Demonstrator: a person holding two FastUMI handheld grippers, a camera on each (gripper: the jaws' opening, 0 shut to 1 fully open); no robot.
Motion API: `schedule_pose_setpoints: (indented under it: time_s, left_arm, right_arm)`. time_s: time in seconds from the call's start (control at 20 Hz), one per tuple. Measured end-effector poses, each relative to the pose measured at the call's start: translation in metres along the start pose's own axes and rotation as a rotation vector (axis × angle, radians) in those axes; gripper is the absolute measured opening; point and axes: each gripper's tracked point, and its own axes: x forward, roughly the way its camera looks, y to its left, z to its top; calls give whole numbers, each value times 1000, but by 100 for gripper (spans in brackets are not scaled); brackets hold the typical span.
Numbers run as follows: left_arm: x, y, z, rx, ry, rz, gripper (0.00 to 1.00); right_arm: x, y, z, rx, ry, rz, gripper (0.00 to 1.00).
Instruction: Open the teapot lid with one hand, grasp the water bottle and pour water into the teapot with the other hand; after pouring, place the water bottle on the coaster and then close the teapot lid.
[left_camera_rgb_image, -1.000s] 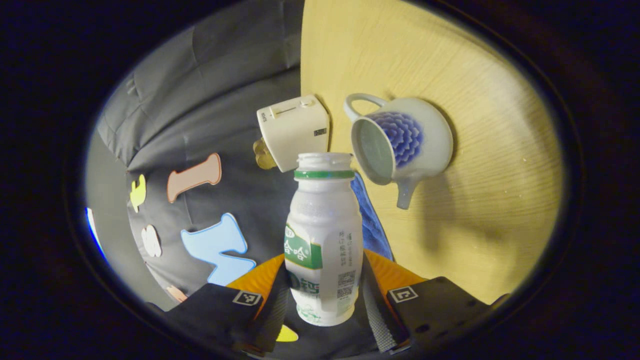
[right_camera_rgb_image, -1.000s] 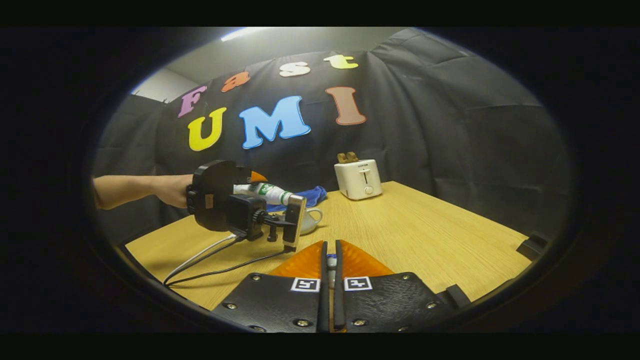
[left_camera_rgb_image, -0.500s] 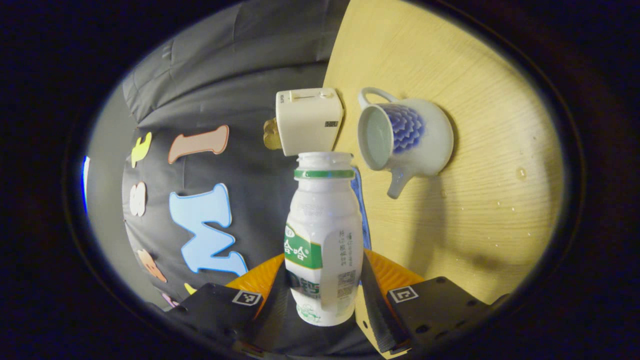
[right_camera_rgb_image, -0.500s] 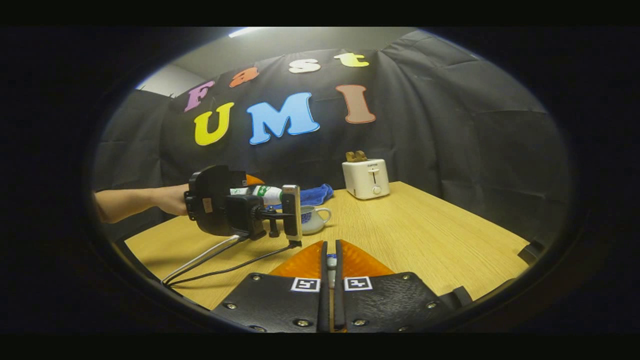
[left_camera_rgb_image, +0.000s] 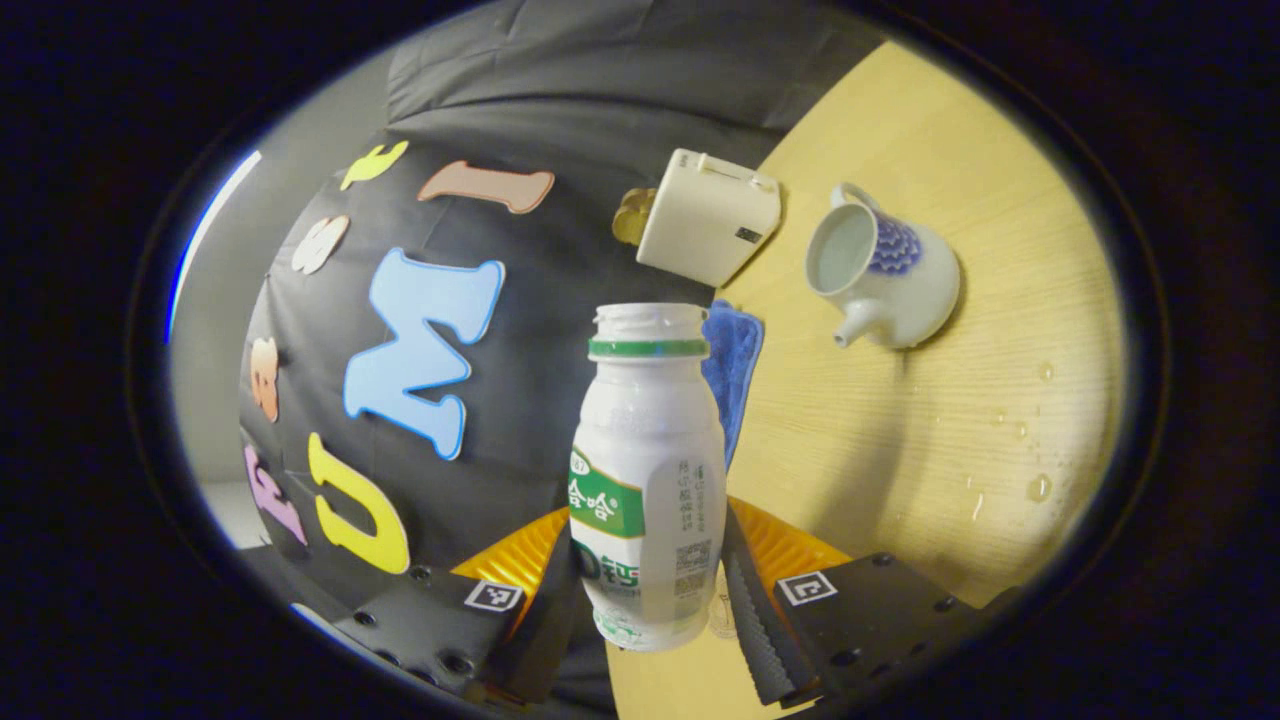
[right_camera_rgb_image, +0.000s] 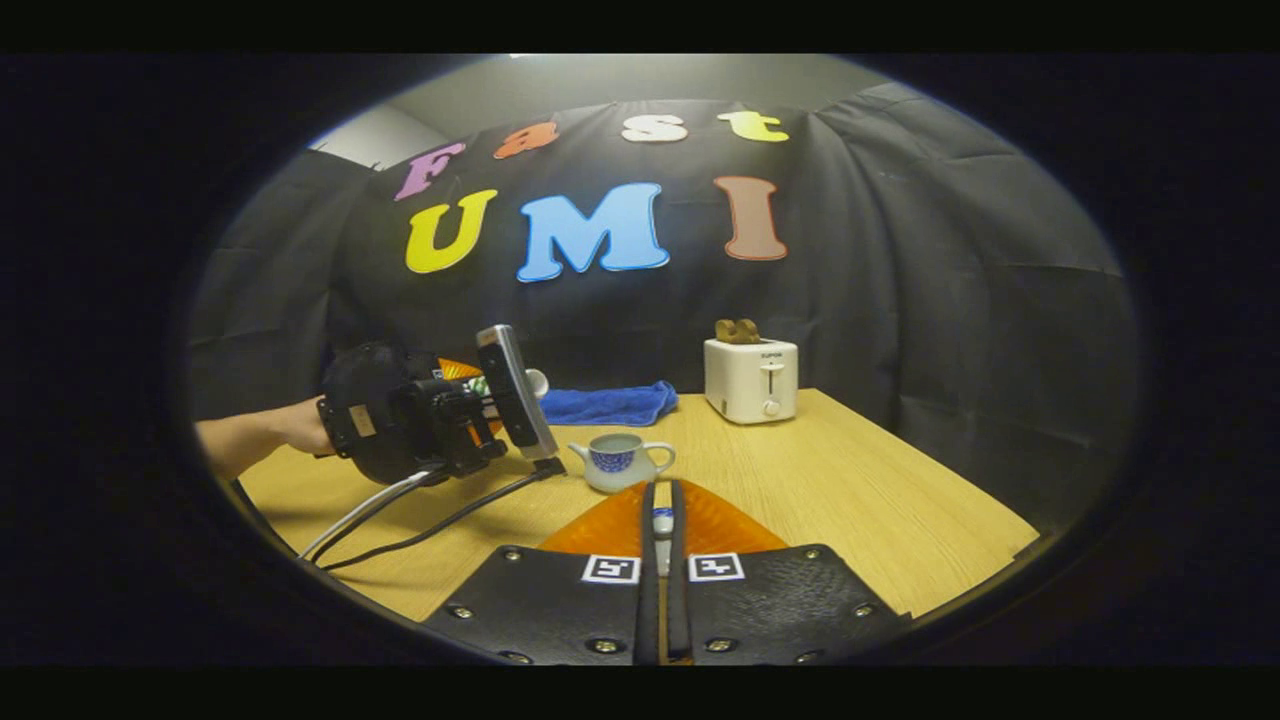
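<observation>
Your left gripper (left_camera_rgb_image: 650, 600) is clamped on the white plastic water bottle with the green neck ring and green label (left_camera_rgb_image: 648, 470), uncapped, both fingers pressed against its lower body. Over the last second the bottle has swung from lying level above the pot back toward upright, and the pot has receded from its mouth; judge the pour as ending. Your right gripper (right_camera_rgb_image: 661, 560) is closed on a small knobbed piece (right_camera_rgb_image: 662, 521), probably the lid. Beyond the fingers, water drops (left_camera_rgb_image: 1036, 487) lie on the light wooden table (left_camera_rgb_image: 900, 470). Farther off, the white ceramic teapot with the blue flower pattern (left_camera_rgb_image: 885, 275) stands lidless; its water level cannot be read. Behind it lie a blue cloth (left_camera_rgb_image: 732, 365) and a white toaster (left_camera_rgb_image: 708, 215).
</observation>
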Motion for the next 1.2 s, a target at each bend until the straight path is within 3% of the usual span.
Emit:
schedule_pose_setpoints:
  time_s: [0.05, 0.4, 0.45, 0.65, 0.9, 0.95, 1.05, 1.15, 1.2]
  left_arm:
    - [-3, 4, -4, -35, 0, 5, 77]
    - [-7, 20, -34, -267, 8, 39, 77]
    - [-8, 19, -38, -310, 11, 38, 84]
    - [-10, 23, -54, -467, 21, 40, 85]
    - [-10, 34, -66, -713, -13, 26, 84]
    - [-12, 39, -66, -752, -28, 26, 77]
    - [-16, 51, -67, -830, -56, 19, 77]
    - [-20, 51, -74, -906, -60, -11, 77]
    - [-20, 51, -75, -934, -68, -20, 70]
  right_arm:
    - [7, 4, 3, -12, -4, 3, 4]
    - [67, 28, 27, -25, -45, 36, 4]
    - [77, 29, 29, -23, -47, 36, 4]
    - [108, 40, 37, -25, -44, 75, 4]
    - [145, 44, 40, -56, -46, 60, 0]
    - [152, 44, 40, -67, -47, 53, 3]
    - [164, 47, 34, -63, -28, 55, 0]
    - [173, 47, 31, -28, -22, 53, 4]
    - [178, 46, 29, -30, -18, 44, 4]
